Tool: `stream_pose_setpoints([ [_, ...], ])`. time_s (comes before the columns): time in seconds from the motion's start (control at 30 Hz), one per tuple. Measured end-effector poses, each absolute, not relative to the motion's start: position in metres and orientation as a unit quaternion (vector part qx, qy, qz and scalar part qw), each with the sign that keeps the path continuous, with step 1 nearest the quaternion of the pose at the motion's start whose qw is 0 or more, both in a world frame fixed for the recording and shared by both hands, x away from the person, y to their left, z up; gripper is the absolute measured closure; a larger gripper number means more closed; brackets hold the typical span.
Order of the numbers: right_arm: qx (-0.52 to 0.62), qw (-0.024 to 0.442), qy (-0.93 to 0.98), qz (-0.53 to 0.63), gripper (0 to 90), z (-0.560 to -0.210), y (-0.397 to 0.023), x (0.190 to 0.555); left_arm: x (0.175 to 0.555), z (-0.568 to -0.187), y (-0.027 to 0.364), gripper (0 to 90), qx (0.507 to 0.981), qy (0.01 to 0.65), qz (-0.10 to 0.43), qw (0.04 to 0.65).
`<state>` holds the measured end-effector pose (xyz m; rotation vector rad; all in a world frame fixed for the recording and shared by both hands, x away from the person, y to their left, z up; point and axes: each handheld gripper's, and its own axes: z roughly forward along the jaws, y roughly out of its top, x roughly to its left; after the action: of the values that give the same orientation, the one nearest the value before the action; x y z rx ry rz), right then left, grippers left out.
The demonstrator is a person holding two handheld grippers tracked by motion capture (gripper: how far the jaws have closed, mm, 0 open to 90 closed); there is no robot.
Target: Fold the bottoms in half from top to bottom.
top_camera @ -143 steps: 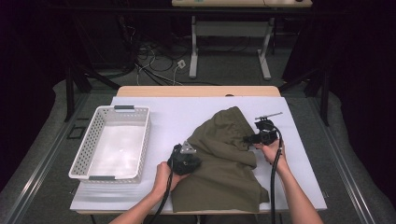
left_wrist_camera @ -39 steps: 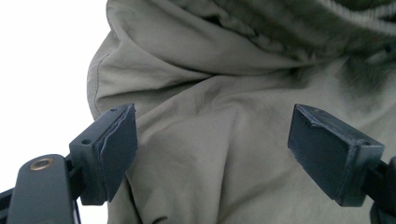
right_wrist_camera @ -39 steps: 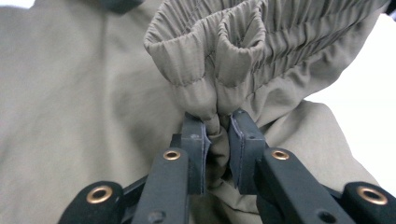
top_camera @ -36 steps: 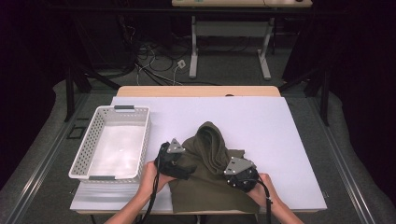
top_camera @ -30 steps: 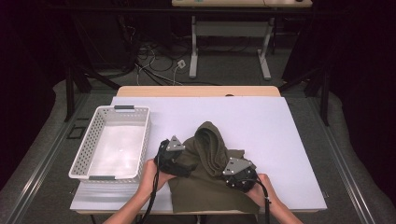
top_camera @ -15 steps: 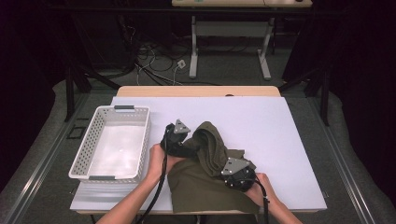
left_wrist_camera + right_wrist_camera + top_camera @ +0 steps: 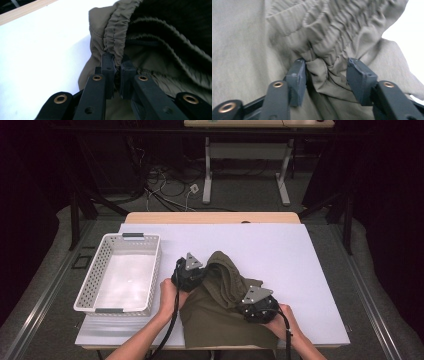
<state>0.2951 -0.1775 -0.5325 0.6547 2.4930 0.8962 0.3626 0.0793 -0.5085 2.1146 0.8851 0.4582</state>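
An olive-green garment (image 7: 220,322) lies bunched on the white tabletop (image 7: 285,245), its gathered elastic edge heaped at the top. My left gripper (image 7: 201,276) is at the heap's left side. In the left gripper view its jaws have just closed and my left gripper (image 7: 115,70) is shut on the gathered elastic edge (image 7: 113,32). My right gripper (image 7: 246,299) rests on the garment's right front part. In the right gripper view my right gripper (image 7: 326,72) has just been opening; its jaws stand apart with a bunch of the ruched fabric (image 7: 329,42) loose between them.
A white perforated plastic basket (image 7: 94,277) stands at the table's left side with nothing in it. The table's wooden far edge (image 7: 210,217) runs across the back. Beyond it are desk legs and cables on the floor.
My left gripper moved up and to the right along the garment's left side and closed on the gathered edge. The heap has shifted right. My right gripper stayed in place and opened.
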Motion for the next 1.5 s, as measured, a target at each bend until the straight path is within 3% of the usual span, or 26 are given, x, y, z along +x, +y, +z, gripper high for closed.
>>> stream_pose_setpoints([
  [0.33,0.256,0.217,0.893,0.301,31.4,-0.529,-0.19,0.3,0.327,-0.515,0.095,84.6,0.827,0.348,0.186,0.4],
  [0.47,0.253,0.227,0.895,0.29,31.4,-0.532,-0.189,0.3,0.319,-0.519,0.098,84.5,0.829,0.35,0.18,0.398],
  [0.7,0.256,0.244,0.883,0.309,60.3,-0.529,-0.19,0.299,0.301,-0.526,0.101,84.2,0.834,0.352,0.154,0.396],
  [0.8,0.258,0.255,0.877,0.316,64.6,-0.527,-0.192,0.301,0.298,-0.531,0.099,83.5,0.843,0.345,0.147,0.385],
  [0.9,0.266,0.255,0.872,0.322,60.9,-0.524,-0.194,0.302,0.3,-0.535,0.099,81.1,0.847,0.345,0.138,0.38],
  [0.97,0.272,0.261,0.869,0.322,58.5,-0.522,-0.197,0.302,0.302,-0.535,0.1,72.9,0.853,0.341,0.134,0.372],
  [1.1,0.279,0.263,0.867,0.32,58.0,-0.522,-0.201,0.301,0.302,-0.528,0.101,43.1,0.861,0.334,0.142,0.358],
  [1.2,0.276,0.261,0.869,0.317,63.3,-0.523,-0.202,0.301,0.3,-0.524,0.099,37.2,0.862,0.322,0.16,0.356],
  [1.27,0.272,0.261,0.87,0.317,66.5,-0.523,-0.203,0.301,0.3,-0.523,0.097,39.2,0.865,0.31,0.167,0.359],
  [1.43,0.279,0.266,0.863,0.327,81.7,-0.522,-0.205,0.301,0.306,-0.527,0.093,74.2,0.86,0.301,0.173,0.374],
  [1.5,0.276,0.266,0.861,0.333,85.6,-0.522,-0.206,0.301,0.306,-0.527,0.093,82.0,0.859,0.303,0.172,0.375],
])
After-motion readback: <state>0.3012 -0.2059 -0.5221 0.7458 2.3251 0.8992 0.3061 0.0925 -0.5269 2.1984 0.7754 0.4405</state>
